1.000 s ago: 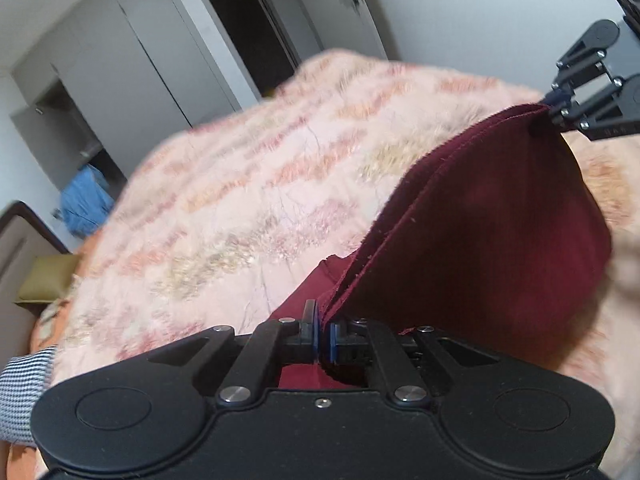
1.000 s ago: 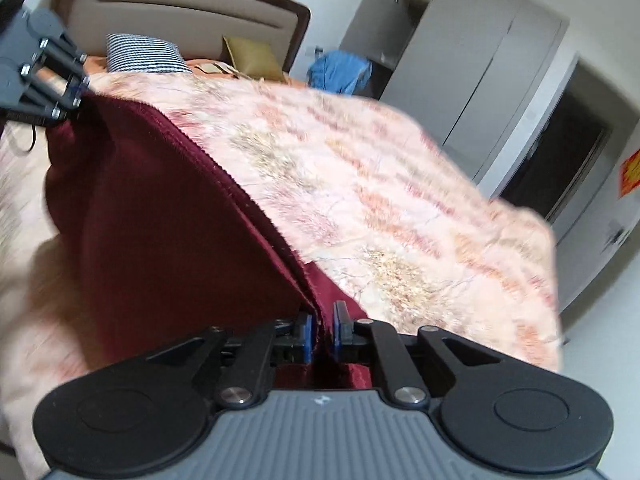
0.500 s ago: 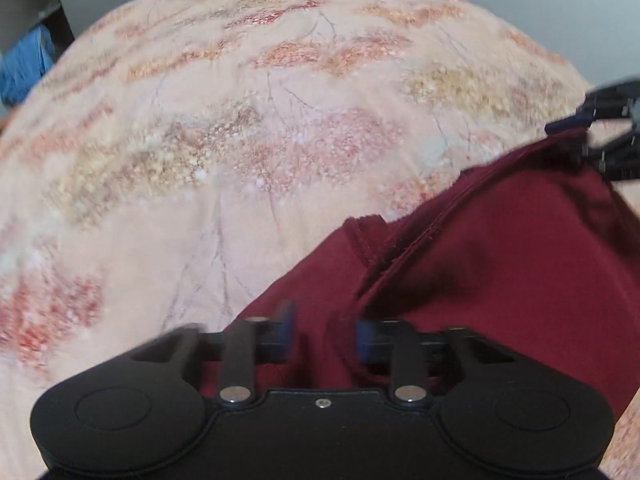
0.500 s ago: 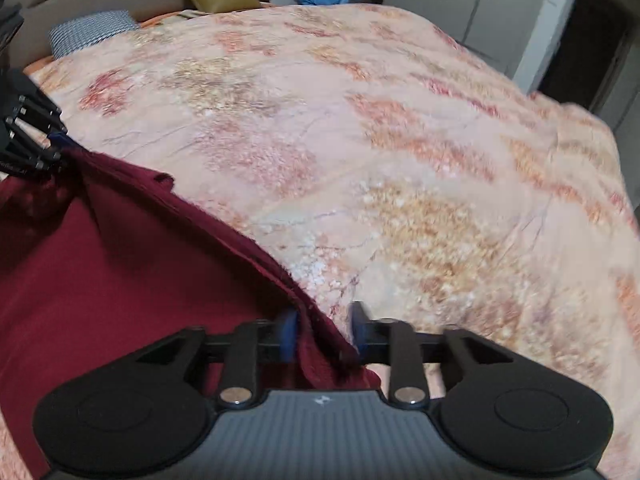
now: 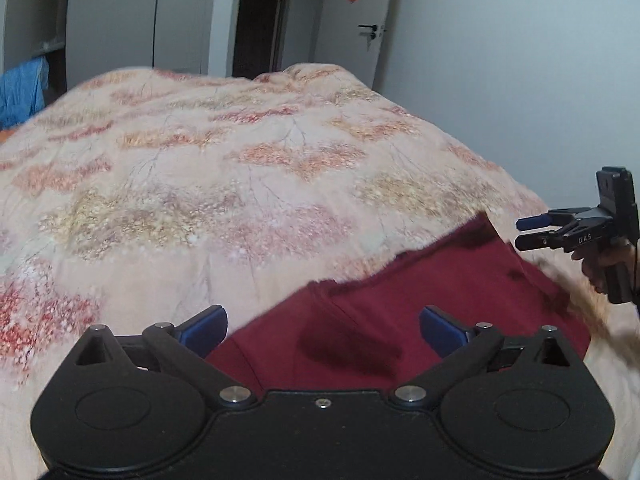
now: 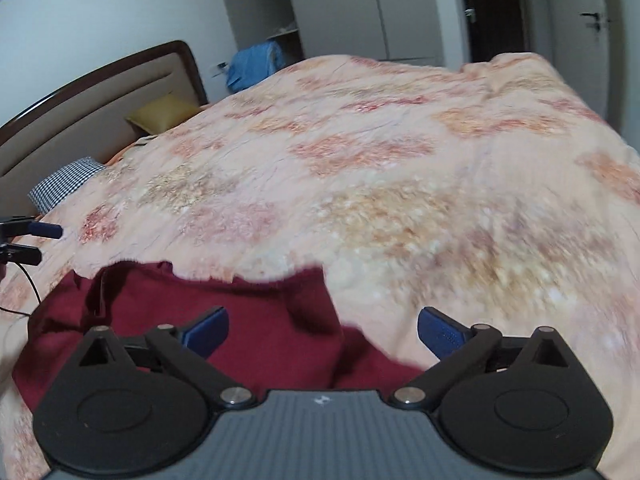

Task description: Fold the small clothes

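A dark red garment (image 5: 424,304) lies folded over on the floral bedspread (image 5: 240,168). It also shows in the right wrist view (image 6: 240,320). My left gripper (image 5: 323,326) is open and empty, just above the garment's near edge. My right gripper (image 6: 323,327) is open and empty over the garment's right end. The right gripper also shows in the left wrist view (image 5: 530,233), open, off the garment's far right corner. The left gripper's fingertips (image 6: 44,230) show at the left edge of the right wrist view.
The bed's headboard (image 6: 92,92), a checked pillow (image 6: 60,186) and a yellow cushion (image 6: 164,114) are at the far left. Blue cloth (image 6: 256,64) hangs by the wardrobe (image 6: 340,8). A doorway (image 5: 260,16) and wall stand beyond the bed.
Both grippers were shut on the garment's edge and held it up. They lowered it onto the bed, opened and let go. The garment now lies on the bedspread.
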A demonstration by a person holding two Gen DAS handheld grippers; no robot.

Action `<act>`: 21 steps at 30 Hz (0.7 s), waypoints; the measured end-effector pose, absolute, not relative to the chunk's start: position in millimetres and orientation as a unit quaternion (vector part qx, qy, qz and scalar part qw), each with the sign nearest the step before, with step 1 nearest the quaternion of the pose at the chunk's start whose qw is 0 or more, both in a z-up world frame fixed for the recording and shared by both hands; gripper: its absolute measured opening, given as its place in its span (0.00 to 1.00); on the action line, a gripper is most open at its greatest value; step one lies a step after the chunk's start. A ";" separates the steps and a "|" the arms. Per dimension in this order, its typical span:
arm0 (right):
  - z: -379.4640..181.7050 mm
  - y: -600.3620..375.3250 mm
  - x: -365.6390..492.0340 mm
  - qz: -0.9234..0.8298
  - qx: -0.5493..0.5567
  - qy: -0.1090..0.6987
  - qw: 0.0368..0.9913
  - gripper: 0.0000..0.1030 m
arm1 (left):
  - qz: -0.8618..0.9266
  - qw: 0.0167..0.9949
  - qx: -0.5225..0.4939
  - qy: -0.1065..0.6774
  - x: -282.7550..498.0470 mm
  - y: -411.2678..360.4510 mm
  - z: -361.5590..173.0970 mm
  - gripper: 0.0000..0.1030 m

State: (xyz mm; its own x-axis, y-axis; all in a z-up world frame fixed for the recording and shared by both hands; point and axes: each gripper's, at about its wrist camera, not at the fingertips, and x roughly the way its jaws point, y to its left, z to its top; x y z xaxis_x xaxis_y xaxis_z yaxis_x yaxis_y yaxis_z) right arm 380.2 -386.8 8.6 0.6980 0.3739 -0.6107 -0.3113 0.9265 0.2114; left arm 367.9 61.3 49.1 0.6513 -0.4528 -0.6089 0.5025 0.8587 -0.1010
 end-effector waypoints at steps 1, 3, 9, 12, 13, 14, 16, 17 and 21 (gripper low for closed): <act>2.1 -387.4 365.2 0.177 0.046 0.334 0.925 1.00 | -0.261 0.912 0.057 0.312 353.3 53.1 41.1 0.99; -12.6 -383.6 338.5 0.157 0.036 0.323 0.932 1.00 | -0.255 0.915 0.117 0.290 327.3 30.4 23.8 0.99; -37.5 -361.3 310.7 0.134 0.025 0.307 0.942 0.99 | -0.155 0.920 0.200 0.299 316.6 -7.2 -23.1 0.85; -39.3 -354.3 319.2 0.143 0.039 0.308 0.940 0.82 | -0.129 0.930 0.152 0.308 328.8 1.6 -18.9 0.63; -39.2 -352.8 322.6 0.145 0.043 0.309 0.939 0.78 | -0.118 0.933 0.136 0.310 332.5 4.9 -16.0 0.47; -38.7 -351.2 326.3 0.146 0.047 0.311 0.938 0.73 | -0.112 0.934 0.124 0.314 337.1 8.3 -13.6 0.27; -39.5 -349.4 333.7 0.146 0.052 0.319 0.935 0.57 | -0.093 0.937 0.106 0.318 344.5 15.4 -7.8 0.11; -38.8 -349.2 336.9 0.144 0.053 0.322 0.934 0.37 | -0.083 0.940 0.095 0.319 347.2 19.4 -3.8 0.08; -31.1 -359.2 344.2 0.135 0.092 0.315 0.935 0.09 | -0.040 0.946 0.025 0.321 360.7 43.8 12.8 0.05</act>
